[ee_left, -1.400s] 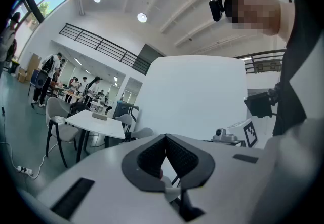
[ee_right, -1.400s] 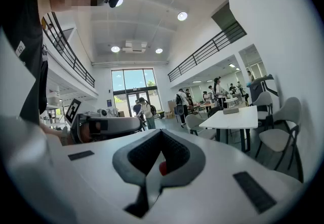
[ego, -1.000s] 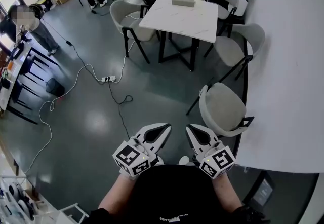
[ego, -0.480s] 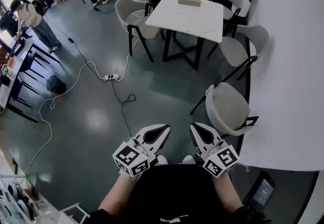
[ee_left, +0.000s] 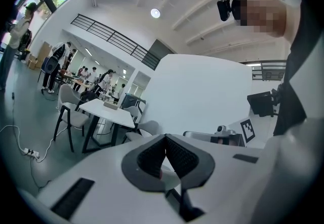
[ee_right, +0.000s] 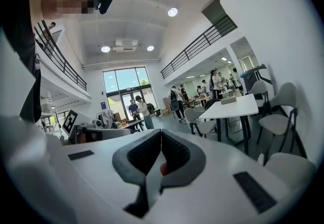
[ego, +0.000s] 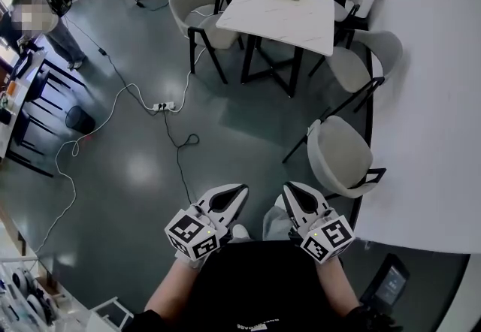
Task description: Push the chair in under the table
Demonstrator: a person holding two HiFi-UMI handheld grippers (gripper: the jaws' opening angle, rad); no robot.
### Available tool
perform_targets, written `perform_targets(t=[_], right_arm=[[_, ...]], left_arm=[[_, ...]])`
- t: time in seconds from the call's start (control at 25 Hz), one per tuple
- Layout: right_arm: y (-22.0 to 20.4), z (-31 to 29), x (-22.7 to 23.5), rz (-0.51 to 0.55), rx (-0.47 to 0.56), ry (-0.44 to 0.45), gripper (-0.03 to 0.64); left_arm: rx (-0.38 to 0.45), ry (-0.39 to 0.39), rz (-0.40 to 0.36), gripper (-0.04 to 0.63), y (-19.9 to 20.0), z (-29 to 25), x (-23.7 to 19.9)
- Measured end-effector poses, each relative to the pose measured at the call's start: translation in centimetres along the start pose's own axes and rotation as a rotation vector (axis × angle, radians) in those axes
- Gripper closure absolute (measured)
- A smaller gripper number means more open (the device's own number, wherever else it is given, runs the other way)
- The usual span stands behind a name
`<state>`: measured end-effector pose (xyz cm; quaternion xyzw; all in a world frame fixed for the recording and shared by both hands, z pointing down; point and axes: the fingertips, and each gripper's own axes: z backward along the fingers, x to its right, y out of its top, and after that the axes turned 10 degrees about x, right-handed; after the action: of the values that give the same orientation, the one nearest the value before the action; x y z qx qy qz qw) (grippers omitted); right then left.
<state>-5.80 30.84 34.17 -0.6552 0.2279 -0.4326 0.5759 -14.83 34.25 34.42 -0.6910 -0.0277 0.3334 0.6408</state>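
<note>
Left gripper [ego: 234, 194] and right gripper [ego: 291, 192] are both closed, holding nothing. The chair [ego: 342, 156] stands untouched ahead to my right, seemingly angled out from the white table [ego: 428, 135]; the whole push remains.

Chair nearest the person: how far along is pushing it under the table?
Done: nothing yet; the chair stands out from the white table. In hand: left gripper and right gripper are shut, empty and short of the chair. Left: reach it, push it under.
</note>
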Motion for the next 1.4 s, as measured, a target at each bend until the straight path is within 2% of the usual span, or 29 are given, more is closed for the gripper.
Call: perform_targets(t=[0.28,0.76,1.16,1.4], right_arm=[[1.0,-1.5,4.4,-0.019,0.006,0.005,0.606],[3.7,-3.7,16.1,-0.026,0.006,-0.024,0.606],[5.8,-2.4,27.2,-0.102,0.024,-0.119,0.606],[5.6,-0.6,31.7,-0.168,0.02,-0.158,0.606]], left_arm=[[-0.019,0.008,-0.002,0.589,-0.2,-4.4,-1.1],[-0.054,-0.008,0.016,0.589,-0.9,-16.9,-3.4],[-0.143,-0.022,0.007,0.588,-2.8,-27.4,-3.1],[-0.197,-0.009,0.014,0.588,-4.3,-31.7,-2.5]])
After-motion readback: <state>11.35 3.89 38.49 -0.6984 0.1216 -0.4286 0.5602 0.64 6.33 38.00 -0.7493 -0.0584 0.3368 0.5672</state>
